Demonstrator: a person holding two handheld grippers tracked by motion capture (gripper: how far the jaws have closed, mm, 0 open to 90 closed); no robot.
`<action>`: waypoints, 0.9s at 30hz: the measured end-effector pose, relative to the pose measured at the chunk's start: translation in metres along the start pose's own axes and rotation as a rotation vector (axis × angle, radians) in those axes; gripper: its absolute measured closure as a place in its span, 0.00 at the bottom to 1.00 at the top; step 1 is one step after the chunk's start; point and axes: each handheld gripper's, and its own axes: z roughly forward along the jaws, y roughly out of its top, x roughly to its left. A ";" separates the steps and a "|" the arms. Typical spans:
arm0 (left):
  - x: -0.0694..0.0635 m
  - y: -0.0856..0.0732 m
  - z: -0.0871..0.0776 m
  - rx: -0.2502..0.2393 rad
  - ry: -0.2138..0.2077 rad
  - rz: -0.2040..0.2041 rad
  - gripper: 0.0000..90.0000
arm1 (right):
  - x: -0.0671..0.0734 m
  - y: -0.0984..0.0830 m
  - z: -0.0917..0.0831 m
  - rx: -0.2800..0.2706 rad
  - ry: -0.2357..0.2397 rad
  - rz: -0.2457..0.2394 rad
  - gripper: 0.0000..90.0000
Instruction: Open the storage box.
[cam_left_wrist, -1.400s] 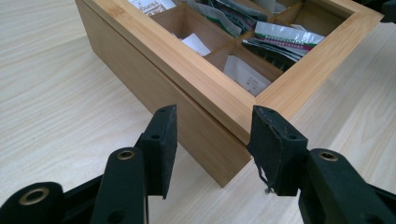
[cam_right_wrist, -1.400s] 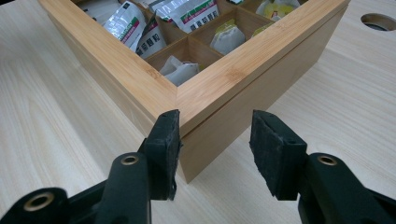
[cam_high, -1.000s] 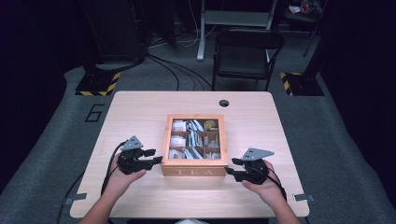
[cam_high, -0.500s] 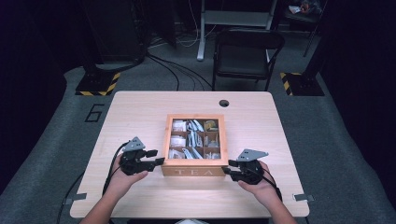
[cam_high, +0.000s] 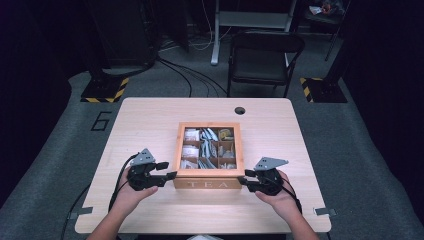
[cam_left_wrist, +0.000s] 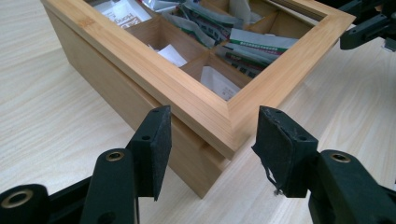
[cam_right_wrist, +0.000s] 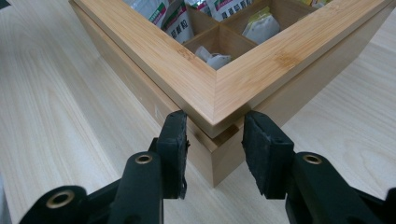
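Observation:
A bamboo tea box (cam_high: 207, 184) marked TEA stands at the table's middle, its framed lid (cam_left_wrist: 140, 65) showing compartments of tea bags (cam_high: 207, 147). My left gripper (cam_high: 167, 170) is at the box's front left corner. In the left gripper view (cam_left_wrist: 215, 144) its jaws straddle the lid corner with gaps on both sides; they have just been opening. My right gripper (cam_high: 245, 177) is at the front right corner. In the right gripper view (cam_right_wrist: 212, 140) its pads (cam_right_wrist: 175, 149) press the lid corner (cam_right_wrist: 215, 116) from both sides after just closing.
The light wooden table (cam_high: 150, 120) has a round cable hole (cam_high: 240, 110) behind the box. A dark folding chair (cam_high: 262, 60) stands beyond the far edge. Cables trail from both grippers toward the near edge. My right gripper also shows across the box (cam_left_wrist: 369, 23).

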 end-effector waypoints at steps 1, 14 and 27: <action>-0.001 0.000 0.000 -0.006 0.002 -0.002 0.51 | 0.000 0.002 -0.002 -0.006 0.004 0.003 0.66; -0.008 -0.005 0.005 0.050 -0.005 0.008 0.56 | -0.003 0.008 -0.007 -0.036 0.014 0.019 0.66; -0.017 0.002 0.015 0.073 0.061 -0.040 0.61 | -0.002 0.009 -0.007 -0.035 0.009 0.023 0.66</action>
